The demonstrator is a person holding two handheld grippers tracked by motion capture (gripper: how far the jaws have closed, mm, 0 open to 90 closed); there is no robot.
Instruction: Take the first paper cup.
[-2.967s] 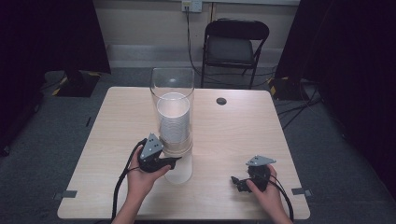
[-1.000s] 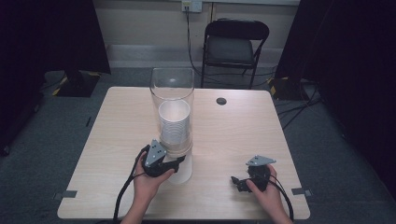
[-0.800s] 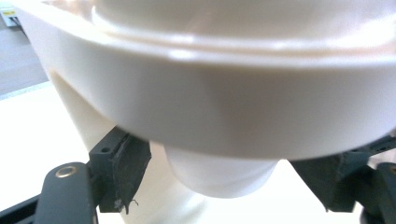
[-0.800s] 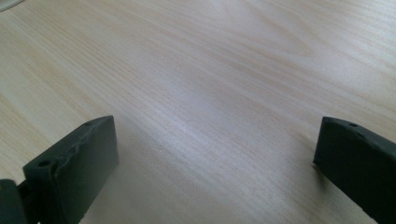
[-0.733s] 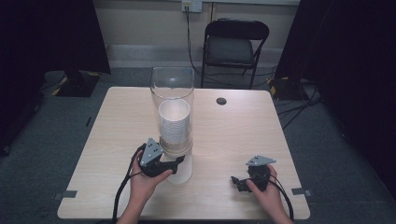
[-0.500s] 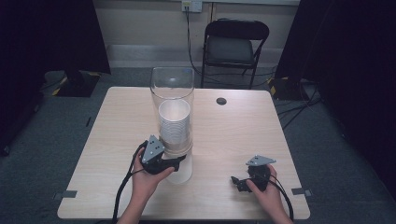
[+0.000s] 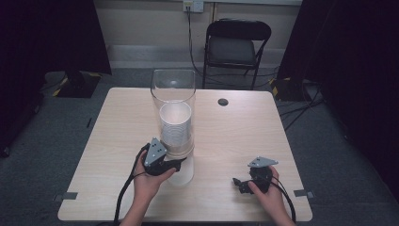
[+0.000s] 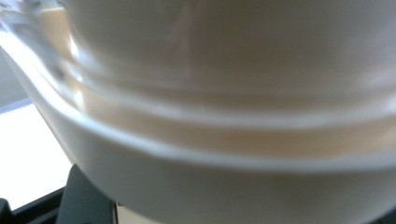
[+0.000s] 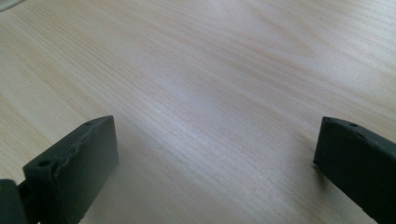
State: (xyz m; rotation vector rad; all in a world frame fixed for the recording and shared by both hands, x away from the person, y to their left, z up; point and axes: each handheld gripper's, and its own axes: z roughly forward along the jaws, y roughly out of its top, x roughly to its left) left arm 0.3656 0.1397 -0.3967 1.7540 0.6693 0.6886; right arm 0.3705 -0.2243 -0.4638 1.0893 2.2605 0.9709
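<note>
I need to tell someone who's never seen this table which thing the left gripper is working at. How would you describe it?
Start at the wooden table and find the tall clear glass cylinder standing near its middle. Inside it sits a stack of white cups, and one more white cup lies just below it, at the left gripper. That cup is outside the glass and nearest the person.

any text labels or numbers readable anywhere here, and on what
None can be read.
The stack of white cups inside the clear cylinder: plain, no print visible.
The left gripper and right gripper: no legible marking.
The table: bare wood grain.
The wall outlet behind the chair: too small to tell.
</note>
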